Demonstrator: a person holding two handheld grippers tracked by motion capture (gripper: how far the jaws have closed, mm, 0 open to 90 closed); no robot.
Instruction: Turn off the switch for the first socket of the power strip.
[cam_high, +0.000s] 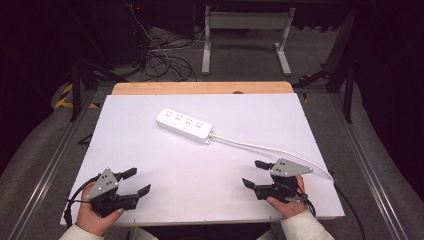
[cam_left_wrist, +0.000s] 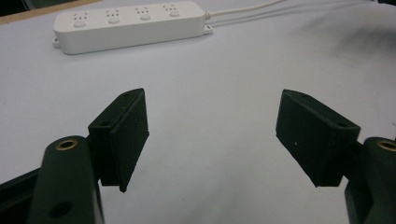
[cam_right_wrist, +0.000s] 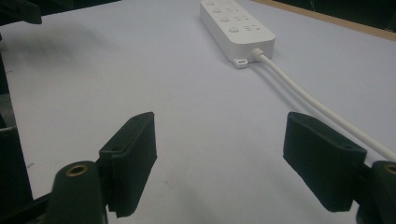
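Grippers at rest: the left gripper (cam_high: 136, 182) and right gripper (cam_high: 254, 173) sit with jaws wide and empty at seven and five o'clock, well apart from the white power strip (cam_high: 184, 125) near twelve. Its cord (cam_high: 270, 148) trails past the right hand; a careless reach could snag it and drag the strip.

Table (cam_high: 150, 205): white top, with a wooden strip showing along the far edge.
Power strip (cam_high: 184, 125): white, lying flat, angled, toward the far edge, slightly left of centre.
Cord (cam_high: 270, 148): white, running from the strip's right end across to the right edge, flat on the surface.
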